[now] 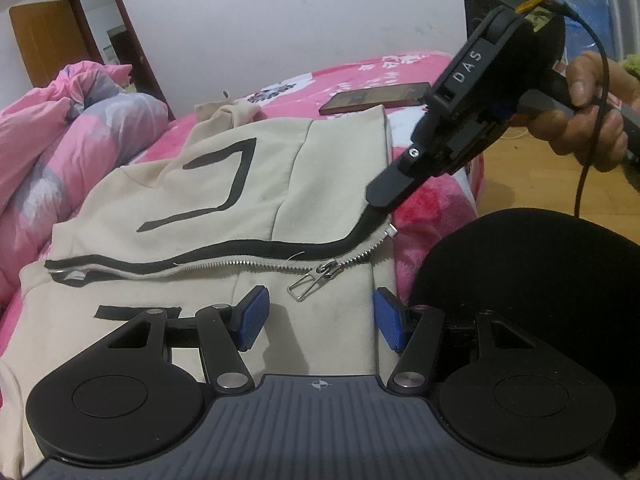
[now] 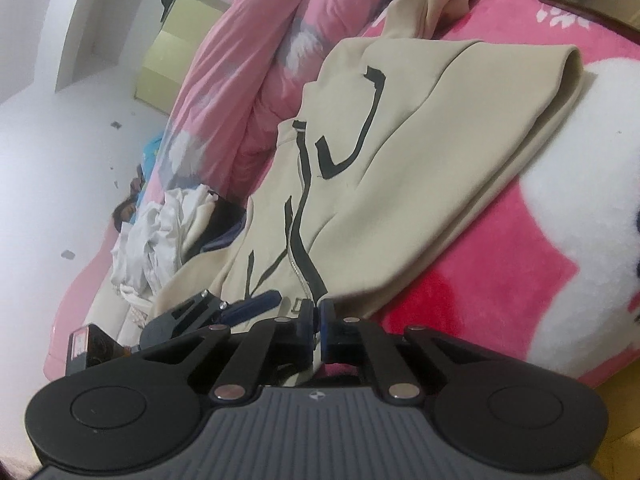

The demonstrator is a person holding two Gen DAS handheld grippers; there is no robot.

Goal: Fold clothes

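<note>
A cream zip jacket [image 1: 248, 184] with black trim lies spread on the pink bed; the right wrist view shows it too [image 2: 400, 152]. Its metal zipper pull [image 1: 316, 276] rests near the hem. My left gripper [image 1: 320, 320] hovers open just above the lower front panel, blue pads [image 1: 252, 316] wide apart, nothing between them. My right gripper [image 2: 319, 320] is shut on the jacket's black-trimmed front edge at the hem corner. In the left wrist view the right gripper [image 1: 380, 196], held by a hand [image 1: 584, 120], pinches that black edge.
A pink quilt [image 1: 60, 140] is bunched at the left. A phone [image 1: 376, 98] lies on the pink bedspread [image 2: 500, 264] beyond the jacket. More crumpled clothes [image 2: 160, 232] sit by the bed's edge. Wooden floor [image 1: 532, 176] lies to the right.
</note>
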